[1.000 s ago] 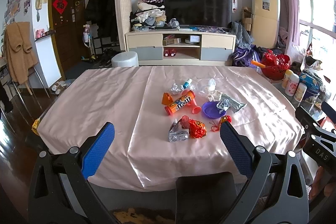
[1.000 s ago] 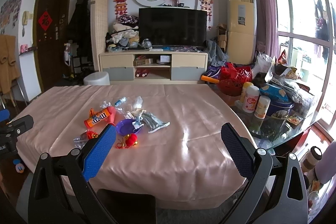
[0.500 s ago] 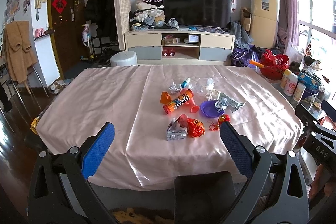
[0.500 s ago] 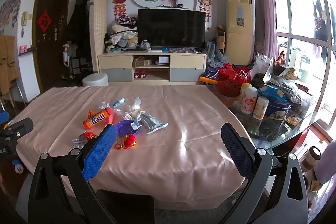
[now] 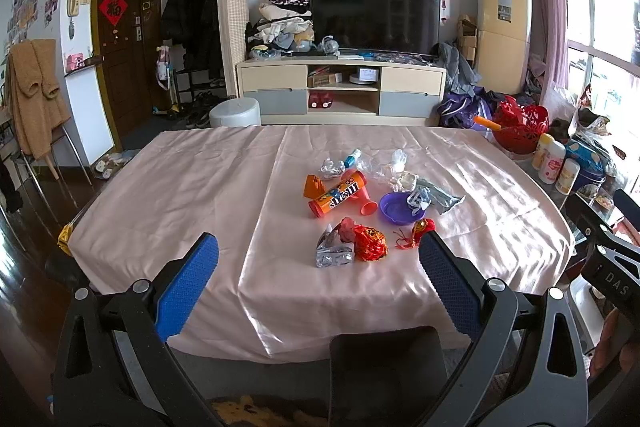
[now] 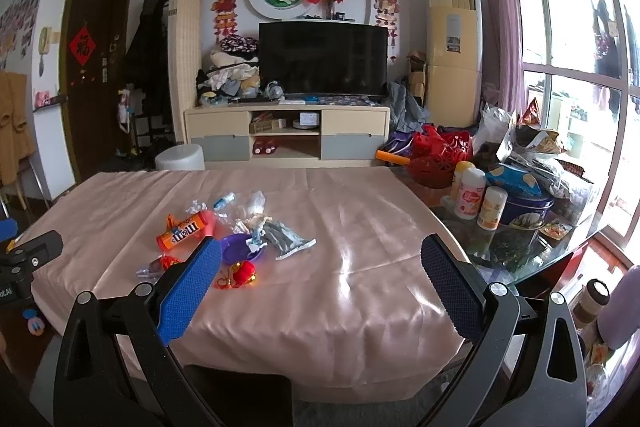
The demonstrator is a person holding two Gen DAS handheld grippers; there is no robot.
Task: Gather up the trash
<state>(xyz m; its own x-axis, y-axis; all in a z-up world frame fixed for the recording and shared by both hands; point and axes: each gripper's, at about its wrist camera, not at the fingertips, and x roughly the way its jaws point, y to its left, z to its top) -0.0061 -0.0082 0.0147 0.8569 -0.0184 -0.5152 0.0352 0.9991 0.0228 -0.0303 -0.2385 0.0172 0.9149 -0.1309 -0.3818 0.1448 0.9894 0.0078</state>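
- The left gripper (image 5: pixel 318 279) hangs off the near edge of the table, its blue-padded fingers (image 5: pixel 187 285) spread wide with nothing between them.
- The right gripper (image 6: pixel 320 283) is spread just as wide and just as empty, held at the near edge further to the right.
- A pink satin tablecloth (image 5: pixel 192 195) covers the table ahead of both.
- Just beyond the left gripper's tips, a little right of centre, lie a crumpled silver foil wrapper (image 5: pixel 334 251) and a red-and-gold wrapper (image 5: pixel 371 243), touching each other.
- A small red tasselled ornament (image 5: pixel 422 227) sits right by the left gripper's right fingertip; from the right gripper it lies just past the left finger.
- Further out stand a purple dish (image 5: pixel 396 207) with a scrap of wrapper in it and a grey foil pouch (image 5: pixel 442 194) to its right.
- To the left of the dish lies an orange M&M's tube (image 5: pixel 338 194) on its side, its orange cap (image 5: pixel 369 207) loose beside it, and an orange folded wrapper (image 5: pixel 314 185) behind.
- Furthest of the litter are clear crinkled plastic (image 5: pixel 394 163) and a small blue-and-white tube (image 5: pixel 352 158).
- Beyond the table: a round white bin (image 5: pixel 235 111), a TV cabinet (image 5: pixel 340 85).
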